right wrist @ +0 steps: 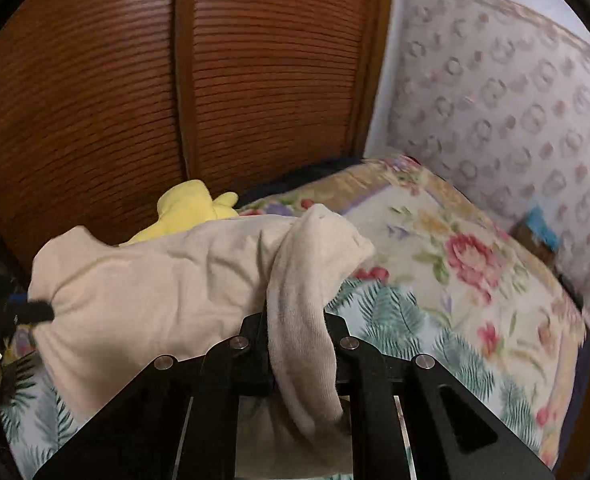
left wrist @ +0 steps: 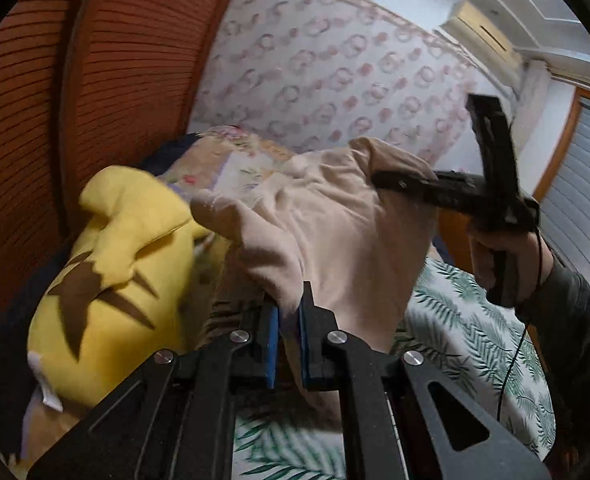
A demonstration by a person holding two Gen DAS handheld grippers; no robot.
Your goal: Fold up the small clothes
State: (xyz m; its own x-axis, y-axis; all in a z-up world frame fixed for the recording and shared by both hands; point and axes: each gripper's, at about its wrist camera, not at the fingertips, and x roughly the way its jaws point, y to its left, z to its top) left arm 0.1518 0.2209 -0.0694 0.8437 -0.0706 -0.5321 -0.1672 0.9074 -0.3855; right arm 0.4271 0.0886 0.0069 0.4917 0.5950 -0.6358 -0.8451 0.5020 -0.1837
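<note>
A small beige garment point(left wrist: 327, 220) hangs in the air above the bed, stretched between both grippers. My left gripper point(left wrist: 289, 312) is shut on one edge of it, the cloth pinched between the blue pads point(left wrist: 271, 344). In the left wrist view my right gripper point(left wrist: 379, 178) grips the far edge at the right, held by a hand. In the right wrist view the garment point(right wrist: 167, 280) spreads to the left, and a sleeve drapes over my right gripper point(right wrist: 295, 320), which is shut on it. The left gripper point(right wrist: 49, 312) holds the far left edge.
A bed sheet with a green leaf print point(left wrist: 467, 320) lies below. A yellow plush toy point(left wrist: 115, 272) lies at the left, by a floral blanket point(right wrist: 455, 248). Brown louvred wardrobe doors point(right wrist: 135, 100) stand behind, with patterned wallpaper point(right wrist: 515, 100) to the right.
</note>
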